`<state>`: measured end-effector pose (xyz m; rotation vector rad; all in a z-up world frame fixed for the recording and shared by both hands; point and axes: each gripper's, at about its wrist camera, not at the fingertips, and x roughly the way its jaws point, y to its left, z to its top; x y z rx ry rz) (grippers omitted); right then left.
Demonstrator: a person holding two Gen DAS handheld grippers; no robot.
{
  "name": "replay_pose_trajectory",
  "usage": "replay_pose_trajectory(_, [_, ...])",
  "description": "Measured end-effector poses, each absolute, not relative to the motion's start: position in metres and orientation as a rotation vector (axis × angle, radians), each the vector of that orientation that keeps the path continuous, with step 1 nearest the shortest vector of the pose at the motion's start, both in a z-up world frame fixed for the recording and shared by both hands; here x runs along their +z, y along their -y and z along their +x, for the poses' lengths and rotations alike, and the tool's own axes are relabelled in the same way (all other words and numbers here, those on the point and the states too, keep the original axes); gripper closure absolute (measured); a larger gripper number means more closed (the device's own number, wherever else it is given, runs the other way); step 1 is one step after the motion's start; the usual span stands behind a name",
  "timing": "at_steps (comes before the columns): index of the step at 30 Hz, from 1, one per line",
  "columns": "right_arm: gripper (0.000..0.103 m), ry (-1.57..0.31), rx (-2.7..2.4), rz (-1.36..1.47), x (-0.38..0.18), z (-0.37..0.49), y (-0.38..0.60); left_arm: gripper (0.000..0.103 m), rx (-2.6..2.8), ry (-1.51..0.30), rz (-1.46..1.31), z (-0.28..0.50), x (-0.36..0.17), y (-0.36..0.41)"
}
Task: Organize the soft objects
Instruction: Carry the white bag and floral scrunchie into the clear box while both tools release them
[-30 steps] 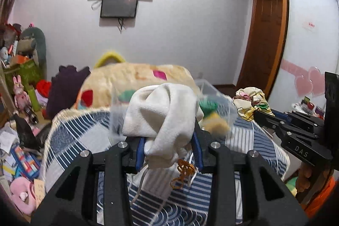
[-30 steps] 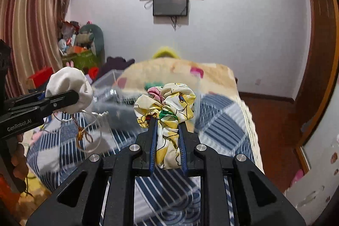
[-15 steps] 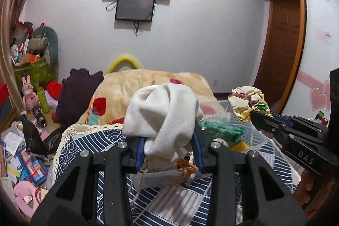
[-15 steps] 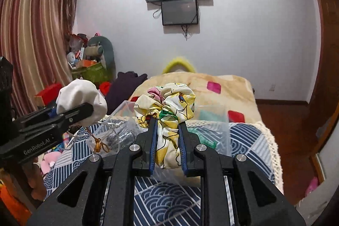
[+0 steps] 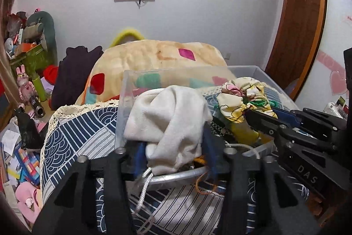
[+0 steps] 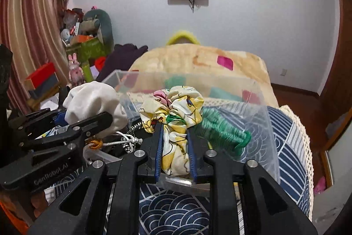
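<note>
While both soft pieces hang over the clear plastic storage bin (image 6: 259,102) on the blue patterned bedspread (image 6: 290,124), neither yet released; left gripper (image 5: 173,147) clamped on a white fleece drawstring pouch (image 5: 169,116), right gripper (image 6: 175,142) clamped on a yellow cartoon-print fabric scrunchie (image 6: 176,107); already inside, a green knitted piece (image 6: 220,129) and, probably, a yellow item, too blurred to name; left to do: lower, let go, fetch whatever remains.

"DAS" stands on the right tongs (image 5: 248,111); "GenRobot.AI" on the left tongs (image 6: 110,118).
</note>
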<state>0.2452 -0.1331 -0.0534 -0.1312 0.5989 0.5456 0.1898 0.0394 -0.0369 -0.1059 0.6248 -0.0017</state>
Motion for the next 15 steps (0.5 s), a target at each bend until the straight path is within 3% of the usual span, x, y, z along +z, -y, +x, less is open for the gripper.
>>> replay_pose_trajectory(4, [0.067,-0.604,0.549,-0.130,-0.051,0.243,0.136,0.041,-0.016,-0.617,-0.121,0.184,-0.036,-0.040])
replay_pose_trajectory(15, [0.058,-0.501,0.570,-0.134,-0.022,0.215,0.156,0.039,-0.045,-0.492,-0.114,0.131,0.001,-0.038])
